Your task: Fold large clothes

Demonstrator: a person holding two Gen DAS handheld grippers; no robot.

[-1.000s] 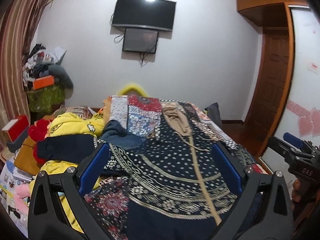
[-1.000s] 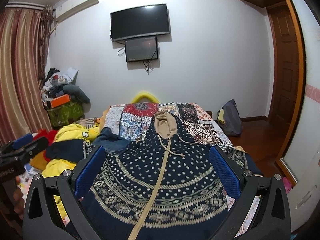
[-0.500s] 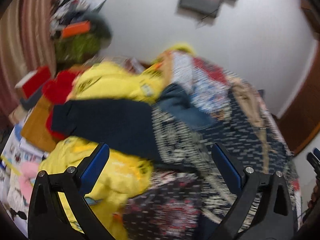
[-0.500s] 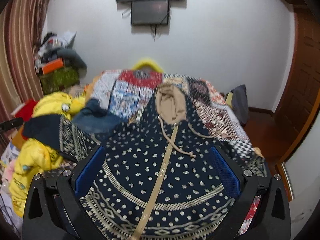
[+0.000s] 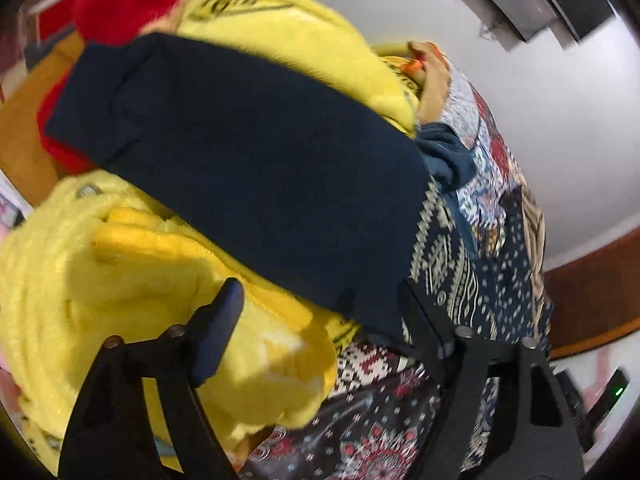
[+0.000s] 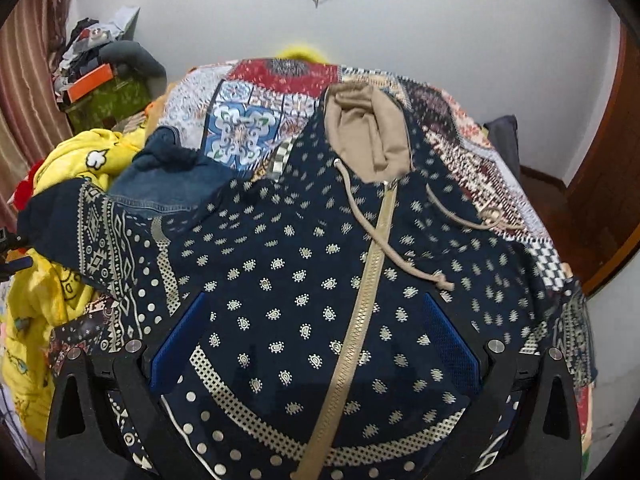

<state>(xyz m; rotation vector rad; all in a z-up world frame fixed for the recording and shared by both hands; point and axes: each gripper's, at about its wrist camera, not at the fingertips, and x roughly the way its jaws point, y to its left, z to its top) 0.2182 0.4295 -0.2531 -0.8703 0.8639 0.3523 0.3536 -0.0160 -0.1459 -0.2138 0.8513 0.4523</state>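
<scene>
A navy hooded garment [image 6: 280, 264] with pale dots, a beige hood [image 6: 368, 128] and a beige zip lies face up on the patchwork bedspread [image 6: 256, 104]. Its left sleeve [image 5: 248, 168] stretches out over a heap of yellow clothes [image 5: 132, 272]. My left gripper [image 5: 320, 320] is tilted down at the sleeve's near edge and its jaws are closing. That edge lies between them and the pads do not press on it. My right gripper [image 6: 314, 344] hovers open over the garment's front, straddling the zip, with nothing gripped.
A denim piece [image 6: 168, 176] lies by the garment's left shoulder. Red cloth [image 5: 120, 12] sits beyond the yellow heap. A cluttered stand with an orange box [image 6: 90, 82] stands at the back left. A dark bag [image 6: 502, 136] and a wooden door [image 6: 604, 184] are on the right.
My left gripper has swung left and down from over the bed to the sleeve on the yellow heap, rolling as it went, and its jaws have narrowed. My right gripper has dipped closer to the garment's front.
</scene>
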